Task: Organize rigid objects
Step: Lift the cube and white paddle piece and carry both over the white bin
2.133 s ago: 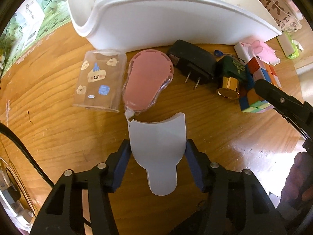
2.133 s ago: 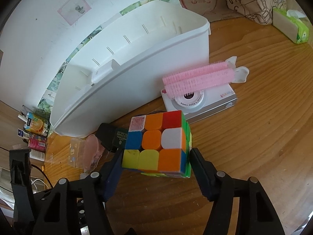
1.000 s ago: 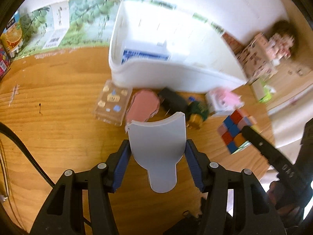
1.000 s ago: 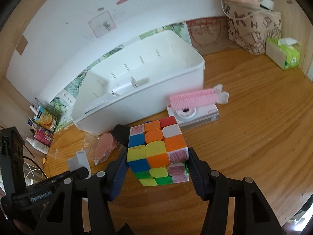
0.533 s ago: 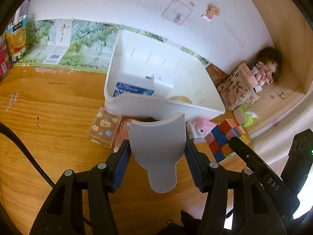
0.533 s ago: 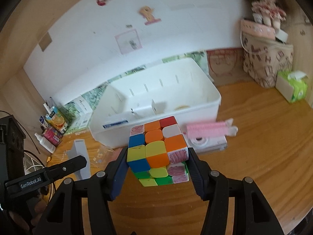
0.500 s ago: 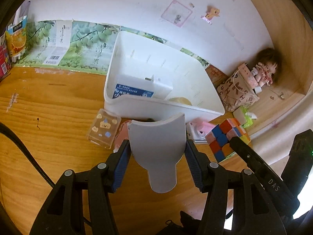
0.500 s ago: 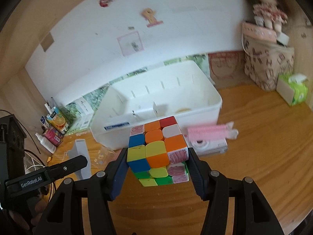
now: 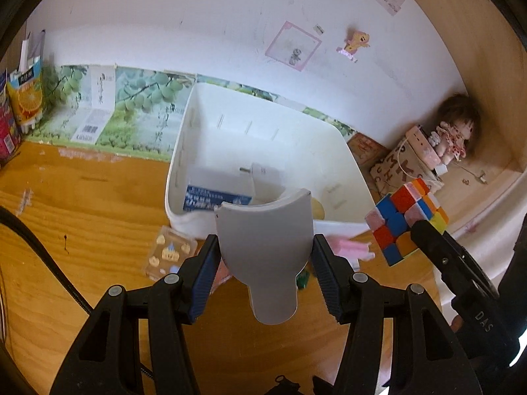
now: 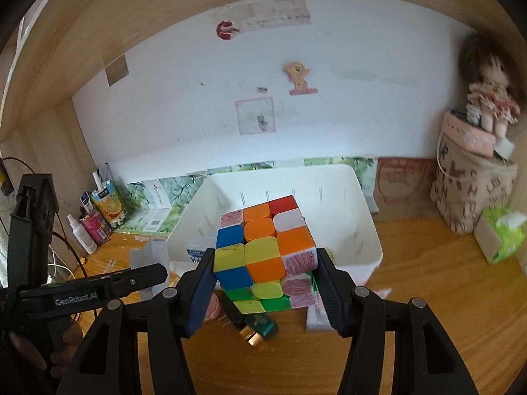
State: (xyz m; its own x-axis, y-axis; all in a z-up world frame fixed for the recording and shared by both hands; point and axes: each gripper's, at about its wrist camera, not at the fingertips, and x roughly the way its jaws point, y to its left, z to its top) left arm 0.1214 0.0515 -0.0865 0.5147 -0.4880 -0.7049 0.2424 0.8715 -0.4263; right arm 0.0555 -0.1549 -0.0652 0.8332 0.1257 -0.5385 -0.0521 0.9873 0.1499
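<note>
Scene: a wooden desk (image 9: 98,204) against a white wall, a white bin (image 9: 263,151) at its back, and loose items in front of the bin.
Left gripper (image 9: 263,256): clenched on a white curved scoop-like piece (image 9: 266,247), pads pressing both its edges.
Right gripper (image 10: 265,266): clamped on a colour cube (image 10: 263,250), one pad on each side face.
What changed: two seconds ago both grippers sat low at the desk, the piece and the cube just above the wood; a second ago they had begun to rise; now both are well clear of the surface and the bin's open interior shows in both views. The cube has also rolled within the right view, so that more of its top shows.
Meaning: by my reading the pick-up is done for both objects and the carry to the bin is under way; the drop is not yet made.
Cube: held between the right pads, in front of the bin's near wall as that camera sees it; in the left view it hangs off to the right of the bin.
White piece: between the left pads, its curved edge overlapping the bin's near rim in that view.
Bin contents: a blue-labelled box (image 9: 214,197) and a pale round item.
Left on desk: a clear sticker case (image 9: 169,251), a pink roller (image 9: 352,248), a green and gold item (image 10: 258,327).
</note>
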